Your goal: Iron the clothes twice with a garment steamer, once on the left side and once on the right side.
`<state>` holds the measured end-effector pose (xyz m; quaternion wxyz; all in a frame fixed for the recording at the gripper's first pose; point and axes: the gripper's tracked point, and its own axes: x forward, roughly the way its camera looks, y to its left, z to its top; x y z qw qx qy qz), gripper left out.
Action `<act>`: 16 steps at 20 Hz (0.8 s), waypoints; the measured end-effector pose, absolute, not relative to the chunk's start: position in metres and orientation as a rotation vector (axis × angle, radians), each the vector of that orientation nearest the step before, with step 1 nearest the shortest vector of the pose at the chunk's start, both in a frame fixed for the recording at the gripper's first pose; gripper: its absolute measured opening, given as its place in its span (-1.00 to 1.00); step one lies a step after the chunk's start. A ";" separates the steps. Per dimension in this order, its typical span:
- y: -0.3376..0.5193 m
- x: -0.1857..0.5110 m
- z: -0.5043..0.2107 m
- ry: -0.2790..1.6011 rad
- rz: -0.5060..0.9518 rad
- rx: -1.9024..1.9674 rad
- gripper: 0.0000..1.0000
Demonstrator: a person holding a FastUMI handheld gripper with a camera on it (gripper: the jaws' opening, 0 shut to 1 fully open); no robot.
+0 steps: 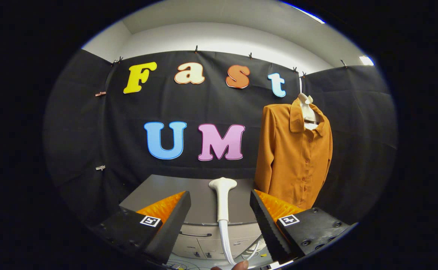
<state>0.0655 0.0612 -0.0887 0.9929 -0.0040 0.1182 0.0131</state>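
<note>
White plastic steamer head (223, 184) lying on grey cabinet top (189, 191), handle (222, 208) running back toward the camera, hose (226, 243) trailing off the front edge and down past the drawers. Gripper (220, 213) spread wide, one finger either side of the handle, neither touching it, nothing held. Orange-brown shirt (295, 157) hanging on a pale hanger (307, 108) to the right of the steamer, just past the cabinet's right end, front buttoned, collar open. A fingertip (239, 265) showing below the hose, nearest the camera.

Neither pass begun, by the look of it; steamer not yet picked up.

Risks from here:
- Closing off-centre on the round, smooth handle, so the steamer rolls or twists in the grip (head left pointing away from the cloth).
- Gripping too near the hose end, leaving the heavier head to droop.
- Hose dragging over the cabinet edge or snagging near the drawers on the lift, pulling the steamer sideways.
- Swinging right too fast and knocking the shirt askew on its hanger, spoiling a clean left-then-right pass.
</note>
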 end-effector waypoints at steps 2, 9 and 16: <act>0.060 0.084 -0.120 0.318 0.015 -0.029 0.96; 0.069 0.153 -0.214 0.561 0.020 0.002 0.97; 0.064 0.176 -0.281 0.697 -0.015 -0.038 0.64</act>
